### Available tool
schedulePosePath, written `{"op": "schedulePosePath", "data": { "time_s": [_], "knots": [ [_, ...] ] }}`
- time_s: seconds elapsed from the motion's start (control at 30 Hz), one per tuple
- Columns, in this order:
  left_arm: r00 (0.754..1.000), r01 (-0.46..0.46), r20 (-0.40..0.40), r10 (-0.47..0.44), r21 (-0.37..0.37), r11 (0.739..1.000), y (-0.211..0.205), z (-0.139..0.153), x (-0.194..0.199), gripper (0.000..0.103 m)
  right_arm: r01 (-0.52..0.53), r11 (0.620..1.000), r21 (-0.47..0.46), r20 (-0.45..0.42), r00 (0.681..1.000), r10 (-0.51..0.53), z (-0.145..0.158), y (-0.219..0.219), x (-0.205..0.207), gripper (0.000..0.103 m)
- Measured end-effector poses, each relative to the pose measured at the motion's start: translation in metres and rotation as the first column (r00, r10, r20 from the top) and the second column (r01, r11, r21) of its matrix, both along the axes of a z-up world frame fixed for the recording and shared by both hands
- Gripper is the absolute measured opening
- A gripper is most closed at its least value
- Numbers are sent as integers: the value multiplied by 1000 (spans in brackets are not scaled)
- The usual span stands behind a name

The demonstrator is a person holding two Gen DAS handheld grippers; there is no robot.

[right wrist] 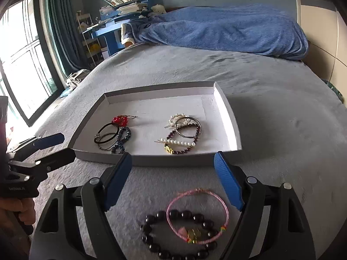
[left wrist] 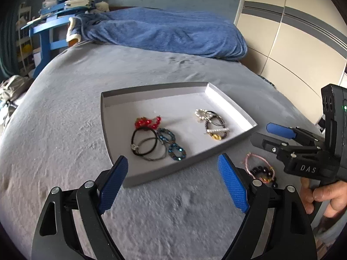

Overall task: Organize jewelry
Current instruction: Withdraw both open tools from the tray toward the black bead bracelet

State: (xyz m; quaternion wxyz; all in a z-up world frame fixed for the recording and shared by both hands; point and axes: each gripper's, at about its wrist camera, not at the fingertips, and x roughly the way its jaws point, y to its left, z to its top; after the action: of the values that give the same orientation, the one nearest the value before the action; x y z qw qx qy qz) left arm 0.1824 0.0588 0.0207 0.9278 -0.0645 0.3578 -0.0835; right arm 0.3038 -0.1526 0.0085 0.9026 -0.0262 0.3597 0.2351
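A shallow grey tray [right wrist: 230,117] with a white inside lies on the bed. In it are a red bead piece [right wrist: 119,120], black hair ties [right wrist: 104,135], blue bead bracelets [right wrist: 122,137], and pearl pieces with a dark bead bracelet [right wrist: 184,130]. On the cover in front of the tray lie a pink cord bracelet [right wrist: 181,231] and a black bead bracelet [right wrist: 151,218], just below my right gripper [right wrist: 172,155]. It is open with nothing between the pads. My left gripper [left wrist: 172,158] is open and empty over the tray's near edge [left wrist: 151,178].
The grey bed cover [left wrist: 65,108] spreads all around the tray. A blue blanket [left wrist: 164,30] is heaped at the far end. A blue shelf with books [right wrist: 121,6] and a window [right wrist: 19,49] stand to the left, and a wardrobe [left wrist: 292,43] to the right.
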Motion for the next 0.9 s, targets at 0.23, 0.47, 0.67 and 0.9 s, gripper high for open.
{"op": "schedulePosePath", "data": {
  "time_s": [0.23,0.47,0.67,0.9],
  "knots": [
    [1000,27,4,-27,23,999,-12,-3,-10,85,31,1000,4,-4,1000,-31,0,-16,-8,77],
    [998,66,6,-66,46,997,-26,-7,-15,85,71,997,8,-6,997,-71,-2,-36,-13,77],
    [994,107,2,-107,57,993,-40,-12,-17,85,111,994,-8,-19,994,-111,-11,-57,-18,77],
    [986,169,-13,-169,68,983,-64,-20,-21,85,121,992,-36,-33,992,-122,-22,-71,-25,77]
  ]
}}
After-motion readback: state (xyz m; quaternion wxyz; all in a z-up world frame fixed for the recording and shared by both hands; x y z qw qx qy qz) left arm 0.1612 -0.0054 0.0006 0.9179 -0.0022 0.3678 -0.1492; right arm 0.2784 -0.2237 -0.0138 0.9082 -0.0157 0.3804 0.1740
